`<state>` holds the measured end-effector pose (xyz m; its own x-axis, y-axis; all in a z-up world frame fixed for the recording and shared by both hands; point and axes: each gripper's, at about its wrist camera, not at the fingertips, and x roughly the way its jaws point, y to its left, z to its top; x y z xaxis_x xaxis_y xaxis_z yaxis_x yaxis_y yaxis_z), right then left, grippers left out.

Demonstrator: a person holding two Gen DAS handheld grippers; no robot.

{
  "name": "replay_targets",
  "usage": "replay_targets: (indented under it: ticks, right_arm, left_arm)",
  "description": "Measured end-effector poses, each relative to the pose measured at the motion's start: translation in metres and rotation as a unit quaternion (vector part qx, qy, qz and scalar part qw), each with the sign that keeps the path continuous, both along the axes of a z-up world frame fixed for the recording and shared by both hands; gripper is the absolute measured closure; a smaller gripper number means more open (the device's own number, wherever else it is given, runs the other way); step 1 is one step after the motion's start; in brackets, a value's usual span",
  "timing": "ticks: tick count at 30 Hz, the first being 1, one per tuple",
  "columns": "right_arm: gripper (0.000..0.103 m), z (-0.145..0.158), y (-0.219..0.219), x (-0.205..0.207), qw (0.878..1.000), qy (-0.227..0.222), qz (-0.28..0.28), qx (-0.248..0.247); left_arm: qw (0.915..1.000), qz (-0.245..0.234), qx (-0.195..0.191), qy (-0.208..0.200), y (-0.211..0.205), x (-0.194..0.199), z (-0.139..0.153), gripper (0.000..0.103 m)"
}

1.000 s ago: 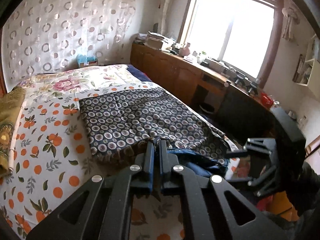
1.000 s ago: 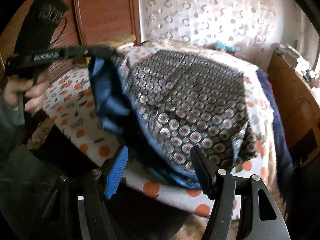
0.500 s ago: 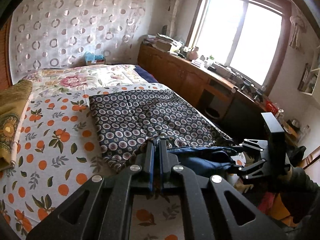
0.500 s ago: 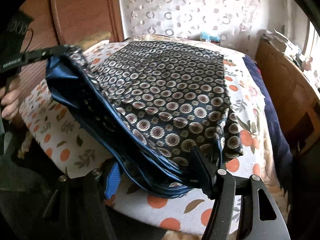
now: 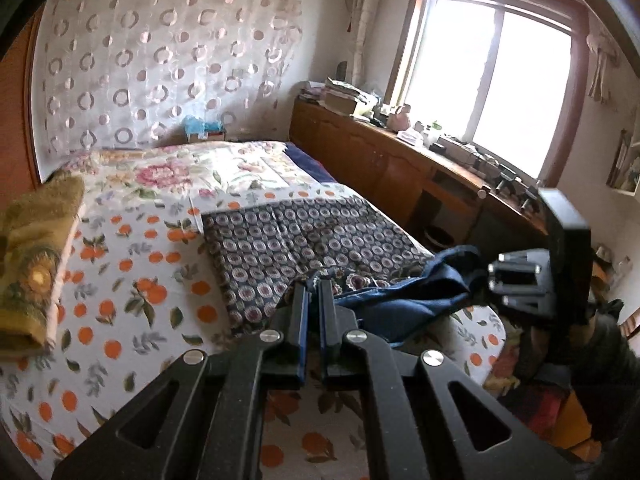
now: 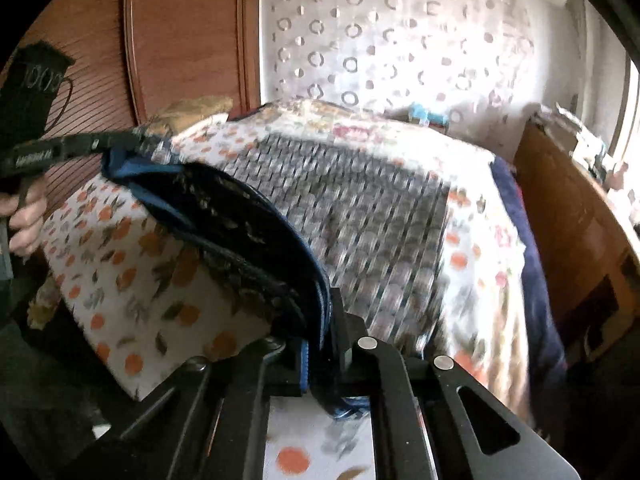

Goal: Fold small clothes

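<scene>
Shorts (image 5: 312, 240) lie on the bed (image 5: 120, 264), near hem pinched by the left gripper (image 5: 314, 286) and right gripper (image 6: 320, 320) (its fingers just closing on cloth), probably ready to fold forward evenly.

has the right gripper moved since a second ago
Yes. The right gripper has come in from the bed's edge toward the window-side wooden cabinet, and its jaws just closed on the dark patterned garment.

Bare orange-print bedsheet (image 5: 120, 280) lies open between the folded yellow towel (image 5: 36, 264) and the patterned garment (image 5: 304, 240).
</scene>
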<state>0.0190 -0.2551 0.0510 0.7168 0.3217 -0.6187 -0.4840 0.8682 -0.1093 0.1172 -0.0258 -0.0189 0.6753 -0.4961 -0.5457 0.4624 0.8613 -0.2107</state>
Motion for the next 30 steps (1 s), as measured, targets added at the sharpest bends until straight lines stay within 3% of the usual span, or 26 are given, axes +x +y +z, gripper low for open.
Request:
replay_targets:
  ticks: [8,21,23,25,30]
  right_arm:
    - [0.098,0.022,0.024,0.069,0.999,-0.039,0.009,-0.031]
    - [0.098,-0.026,0.034,0.175,0.999,0.02,0.027,-0.031]
    - [0.098,-0.036,0.033,0.186,0.999,0.033,0.028,-0.022]
    - [0.098,-0.043,0.032,0.191,0.999,0.04,0.028,-0.013]
    - [0.098,-0.04,0.026,0.197,0.999,0.039,0.023,0.004]
  left_arm:
    - [0.9996,0.023,0.016,-0.005,0.005,0.045,0.008,0.098]
    - [0.9988,0.021,0.024,0.038,0.006,0.118,-0.02,0.096]
    - [0.998,0.021,0.039,0.044,0.003,0.121,-0.023,0.093]
    - [0.9981,0.02,0.043,0.04,0.004,0.122,-0.023,0.063]
    - [0.9973,0.024,0.052,0.046,0.013,0.13,-0.026,0.056]
